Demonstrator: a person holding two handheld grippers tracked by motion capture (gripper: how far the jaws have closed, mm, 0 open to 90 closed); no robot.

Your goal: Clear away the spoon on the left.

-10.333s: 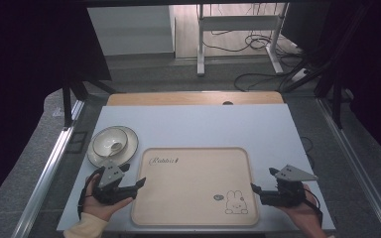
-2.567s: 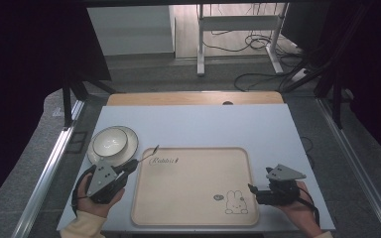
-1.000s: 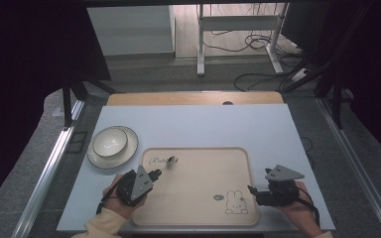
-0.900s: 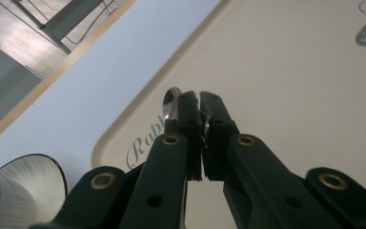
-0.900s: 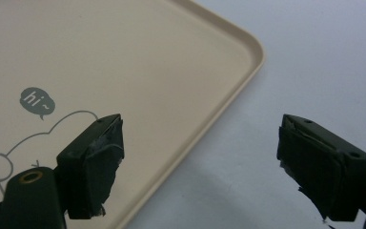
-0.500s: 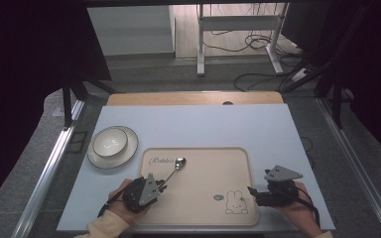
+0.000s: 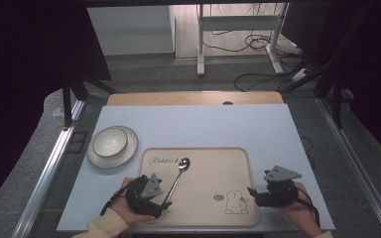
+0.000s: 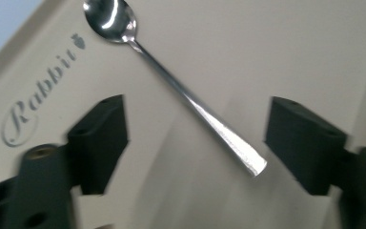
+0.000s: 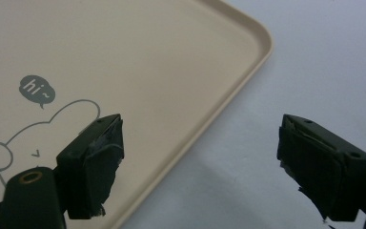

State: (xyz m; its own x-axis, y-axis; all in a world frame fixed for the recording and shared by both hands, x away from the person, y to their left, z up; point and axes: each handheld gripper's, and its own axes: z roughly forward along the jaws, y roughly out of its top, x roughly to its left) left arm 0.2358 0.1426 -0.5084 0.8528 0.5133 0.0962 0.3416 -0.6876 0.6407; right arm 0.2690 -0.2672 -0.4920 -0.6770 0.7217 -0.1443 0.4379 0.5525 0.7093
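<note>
Just released: slim silver metal spoon lying loose on beige rabbit-print plastic tray between newly parted jaws of left tool; next, probably backing away toward stacked white ceramic bowl.

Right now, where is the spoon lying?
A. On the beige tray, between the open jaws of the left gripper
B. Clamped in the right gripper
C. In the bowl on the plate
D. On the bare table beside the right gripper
A: the spoon lies flat on the tray, its handle end between the left gripper's jaws, which have just been opening and stand clear of it on both sides.
</note>
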